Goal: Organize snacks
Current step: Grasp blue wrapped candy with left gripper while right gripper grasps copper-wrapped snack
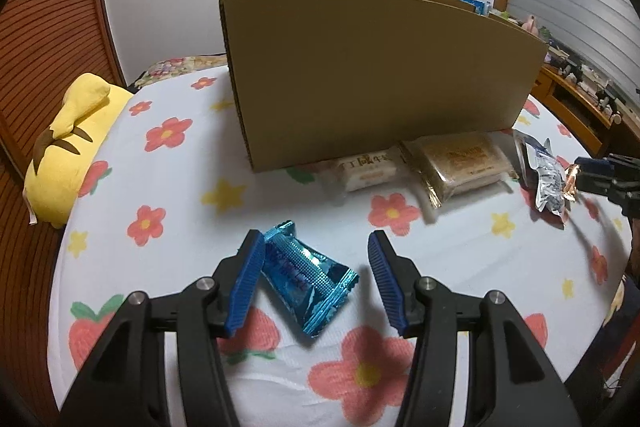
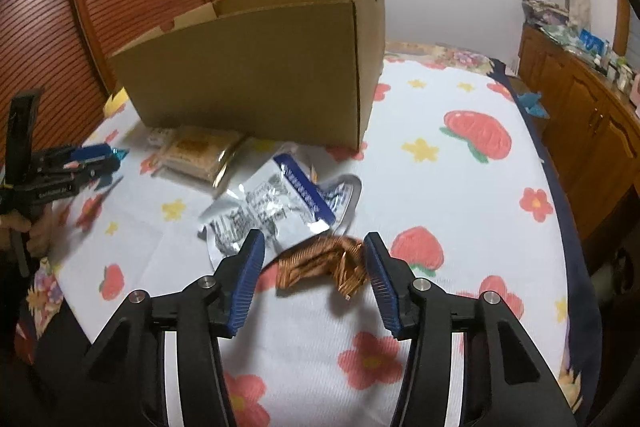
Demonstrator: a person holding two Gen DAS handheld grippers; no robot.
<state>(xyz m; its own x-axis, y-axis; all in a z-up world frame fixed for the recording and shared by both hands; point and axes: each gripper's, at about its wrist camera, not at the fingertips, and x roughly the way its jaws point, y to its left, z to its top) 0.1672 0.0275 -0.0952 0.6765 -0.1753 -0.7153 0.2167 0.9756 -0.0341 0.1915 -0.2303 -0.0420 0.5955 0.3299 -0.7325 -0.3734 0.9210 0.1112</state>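
Between the spread fingers of the left claw (image 1: pixel 316 259) a blue packet (image 1: pixel 308 277) lies on the bed (image 1: pixel 168 187), ungripped. The right claw (image 2: pixel 314 259) gapes around a copper wrapper (image 2: pixel 320 267); a silver pouch (image 2: pixel 276 207) lies just beyond, and the cardboard box (image 1: pixel 360 75) stands behind.

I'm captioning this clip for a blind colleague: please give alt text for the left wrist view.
The left hand-held gripper hangs open around a blue snack packet lying on a flower-print sheet. Behind it stands a cardboard box with two pale wrapped snacks at its base; at the right edge, the right hand-held gripper reaches near a silver pouch.
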